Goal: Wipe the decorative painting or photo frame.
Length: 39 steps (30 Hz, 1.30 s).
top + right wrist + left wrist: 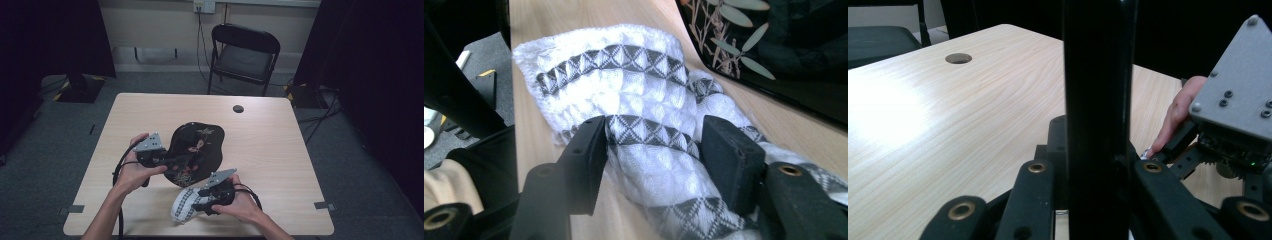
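We find the left gripper (172,161) clamped on the black tray (200,145) rim, tray raised. The right gripper (651,150) straddles the white cloth (634,100) on the desk (260,135), ungripped; wiping remains.

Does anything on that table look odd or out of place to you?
One thing: the black flowered tray is tipped up on its edge rather than lying flat, gripped by the left claw. The white patterned cloth lies crumpled near the table's front edge, between the right claw's fingers.
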Available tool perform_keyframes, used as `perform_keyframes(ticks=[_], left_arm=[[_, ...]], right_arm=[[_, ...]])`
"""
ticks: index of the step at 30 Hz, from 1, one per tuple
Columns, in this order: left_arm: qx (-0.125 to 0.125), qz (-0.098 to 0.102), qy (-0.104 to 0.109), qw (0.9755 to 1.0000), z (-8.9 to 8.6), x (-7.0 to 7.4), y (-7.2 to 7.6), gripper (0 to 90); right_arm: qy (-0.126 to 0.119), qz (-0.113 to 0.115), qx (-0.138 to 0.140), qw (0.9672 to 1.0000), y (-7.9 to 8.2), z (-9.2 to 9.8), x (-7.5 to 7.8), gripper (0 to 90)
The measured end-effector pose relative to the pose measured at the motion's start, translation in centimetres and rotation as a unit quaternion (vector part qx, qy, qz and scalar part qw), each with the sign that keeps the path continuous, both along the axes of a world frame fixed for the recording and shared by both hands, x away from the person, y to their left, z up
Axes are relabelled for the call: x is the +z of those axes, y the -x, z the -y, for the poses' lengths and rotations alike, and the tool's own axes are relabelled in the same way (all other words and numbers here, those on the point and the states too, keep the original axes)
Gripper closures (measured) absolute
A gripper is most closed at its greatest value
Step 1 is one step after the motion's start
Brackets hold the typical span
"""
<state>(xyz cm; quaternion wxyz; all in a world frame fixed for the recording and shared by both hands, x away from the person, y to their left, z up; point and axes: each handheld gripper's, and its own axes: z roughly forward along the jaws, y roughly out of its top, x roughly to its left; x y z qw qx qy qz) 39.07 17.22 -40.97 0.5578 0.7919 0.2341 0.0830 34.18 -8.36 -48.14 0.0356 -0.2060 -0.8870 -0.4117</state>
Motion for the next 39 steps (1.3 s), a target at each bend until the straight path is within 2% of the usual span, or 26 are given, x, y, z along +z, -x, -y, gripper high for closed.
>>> perform_keyframes(ticks=[6,13,17,20,25,31,35,39], left_arm=[[0.001,-0.004,0.0,1.0,-0.1,0.0,0.0,78.3],[0.006,-0.003,0.002,1.0,0.0,0.1,0.1,78.2],[0.008,-0.007,0.004,0.9999,0.0,0.0,0.1,78.4],[0.007,-0.004,0.003,1.0,0.1,0.0,0.1,78.5],[0.009,-0.009,0.007,0.9999,0.2,-0.1,0.1,79.3],[0.011,-0.013,0.014,0.9998,0.2,-0.2,0.3,80.4],[0.021,-0.011,0.019,0.9995,0.4,-0.3,0.4,80.2],[0.026,-0.012,0.014,0.9995,0.5,-0.2,0.6,80.6]], right_arm=[[0.006,0.0,0.006,1.0,-0.1,-0.1,-0.5,45.2],[0.025,0.026,0.019,0.9992,0.1,-0.3,-0.6,49.1],[0.029,0.048,0.024,0.9981,0.3,-0.5,-0.8,57.0],[0.031,0.054,0.016,0.998,0.2,-0.5,-0.8,69.7],[0.035,0.062,0.005,0.9974,0.3,-0.6,-0.8,77.0],[0.038,0.044,0.003,0.9983,-0.1,-0.2,-0.3,79.8],[0.019,0.03,-0.004,0.9994,-0.6,0.5,0.6,79.9],[-0.006,0.036,-0.024,0.9991,-1.1,1.9,2.1,79.9]])
